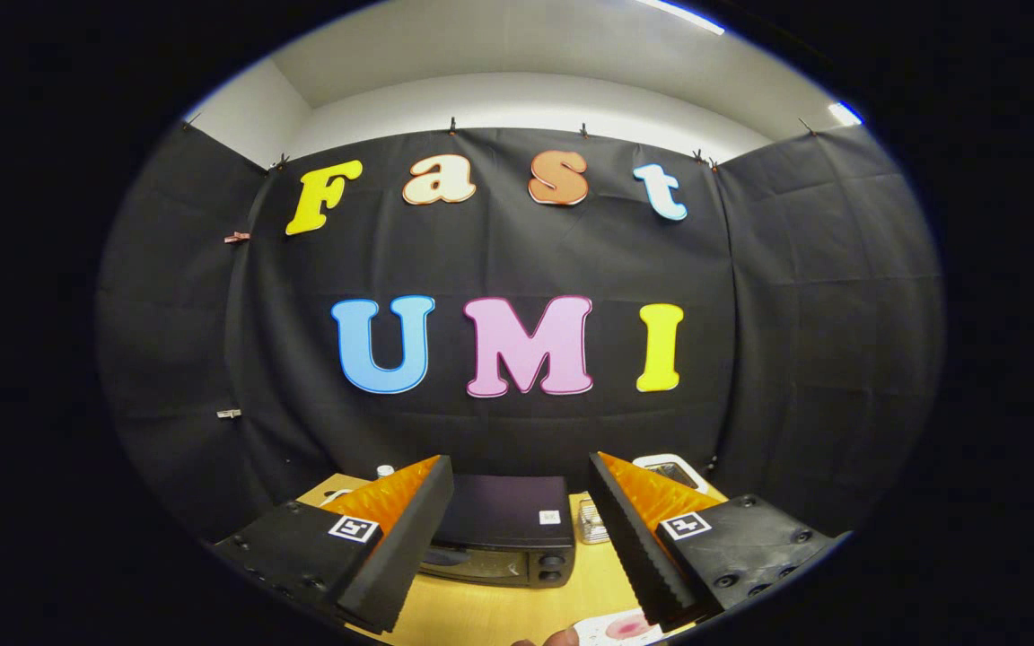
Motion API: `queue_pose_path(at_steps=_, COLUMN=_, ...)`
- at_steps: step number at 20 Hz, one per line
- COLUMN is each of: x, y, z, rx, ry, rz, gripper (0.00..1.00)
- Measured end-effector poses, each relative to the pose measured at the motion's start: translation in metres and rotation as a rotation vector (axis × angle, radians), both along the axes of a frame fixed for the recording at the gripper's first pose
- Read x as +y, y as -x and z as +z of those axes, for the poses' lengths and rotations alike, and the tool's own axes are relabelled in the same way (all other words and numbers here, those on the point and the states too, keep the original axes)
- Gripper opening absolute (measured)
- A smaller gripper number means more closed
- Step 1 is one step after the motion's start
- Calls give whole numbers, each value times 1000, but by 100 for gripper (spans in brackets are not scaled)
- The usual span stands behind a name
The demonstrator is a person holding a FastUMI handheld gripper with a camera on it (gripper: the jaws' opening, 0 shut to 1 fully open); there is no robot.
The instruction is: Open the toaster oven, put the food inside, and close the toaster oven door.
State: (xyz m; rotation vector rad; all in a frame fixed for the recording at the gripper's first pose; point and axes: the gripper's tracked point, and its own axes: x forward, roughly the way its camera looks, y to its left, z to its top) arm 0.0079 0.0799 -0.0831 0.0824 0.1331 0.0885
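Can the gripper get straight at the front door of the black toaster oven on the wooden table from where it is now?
Probably yes. The gripper has its jaws open and holds nothing, and the black toaster oven sits just ahead between them on the wooden table, door shut. Nothing lies between the jaws and its front.

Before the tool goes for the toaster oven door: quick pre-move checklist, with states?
1. Tool open, holding nothing: ok.
2. Toaster oven in view, beyond and between the fingers: ok.
3. Oven door shut, to be opened first: looks shut, partly hidden by a finger: cannot tell.
4. Door handle located: cannot tell.
5. Food on the white plate near the tool: something pink there, mostly cut off: cannot tell.
6. Hand part near the plate, close to the path: not ok.
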Motion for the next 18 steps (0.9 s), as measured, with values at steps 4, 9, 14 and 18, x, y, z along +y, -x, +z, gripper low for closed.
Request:
queue_pose_path(at_steps=4, x=23, y=-10, z=-45, rx=90, ry=-19, rz=-1, gripper=98)
queue_pose_path(at_steps=9, x=51, y=-28, z=-88, rx=155, ry=20, rz=15, gripper=97)
queue_pose_path(at_steps=14, x=82, y=-33, z=-155, rx=304, ry=-20, rz=31, gripper=97)
queue_pose_path(at_steps=18, x=109, y=-43, z=-202, rx=401, ry=9, rz=50, gripper=98)
